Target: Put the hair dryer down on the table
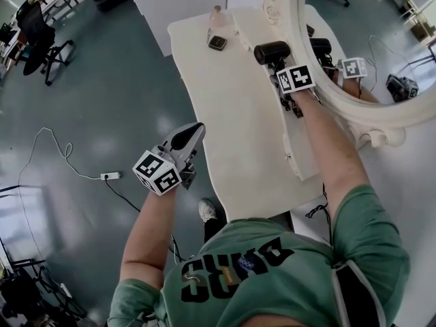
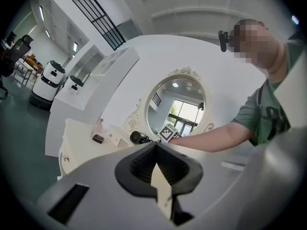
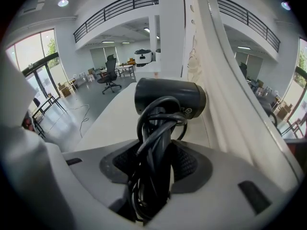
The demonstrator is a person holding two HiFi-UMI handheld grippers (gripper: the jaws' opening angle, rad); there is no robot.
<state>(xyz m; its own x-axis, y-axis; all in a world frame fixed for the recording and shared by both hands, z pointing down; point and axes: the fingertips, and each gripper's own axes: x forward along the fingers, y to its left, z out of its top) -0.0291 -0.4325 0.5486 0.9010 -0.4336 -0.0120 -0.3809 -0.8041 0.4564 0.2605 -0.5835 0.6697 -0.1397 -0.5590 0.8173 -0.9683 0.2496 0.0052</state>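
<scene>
The black hair dryer (image 1: 271, 52) hangs just above the far part of the cream dressing table (image 1: 238, 114), close to the mirror. My right gripper (image 1: 281, 67) is shut on its handle, which has the black cord wound round it. In the right gripper view the barrel of the hair dryer (image 3: 170, 97) lies crosswise above my right gripper (image 3: 156, 162), and the table (image 3: 120, 119) stretches away below it. My left gripper (image 1: 194, 131) is shut and empty, held over the floor just left of the table's edge. From the left gripper (image 2: 156, 150) the hair dryer (image 2: 135, 137) shows small on the far side.
An oval mirror in a carved cream frame (image 1: 381, 118) stands along the table's right side. A small dark case (image 1: 217, 43) and a pink bottle (image 1: 218, 16) sit at the far end. On the floor lie a power strip (image 1: 110, 176) and cable; an office chair (image 1: 41, 39) stands far left.
</scene>
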